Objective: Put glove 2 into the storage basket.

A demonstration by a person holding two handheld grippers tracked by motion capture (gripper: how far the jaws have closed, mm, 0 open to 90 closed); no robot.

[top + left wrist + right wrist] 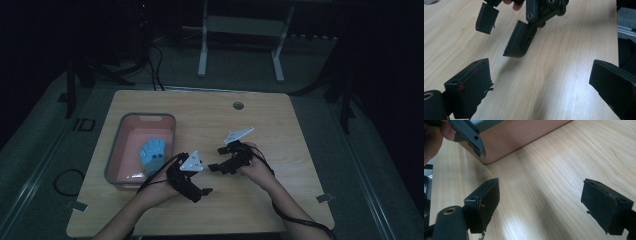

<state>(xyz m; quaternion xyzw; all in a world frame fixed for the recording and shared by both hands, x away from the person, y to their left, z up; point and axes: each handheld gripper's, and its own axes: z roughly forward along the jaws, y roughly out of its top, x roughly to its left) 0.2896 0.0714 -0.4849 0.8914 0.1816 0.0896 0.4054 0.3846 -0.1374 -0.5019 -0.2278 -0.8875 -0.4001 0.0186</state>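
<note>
I see my left gripper (199,186) low over the wood table (280,115), jaws spread wide, nothing btwn them. My right gripper (216,159) sits just beside it, up and to its right, jaws wide apart too and holding nothing. The 2 grippers are near each other but not touching.

Just to the left of my left gripper is a pink tub (120,145) w/ a grey rim. Inside it lies a blue thing (151,154), soft-looking, maybe a glove or cloth; can't tell which. Something small and pale sits in the tub's near corner; too dim to tell what. The blue thing is inside the tub, close to the wall nearest my left gripper, and no jaw touches it.

In the left gripper view the right gripper (506,37) hangs ahead over bare wood. In the right gripper view the tub's wall (524,135) is just ahead.
</note>
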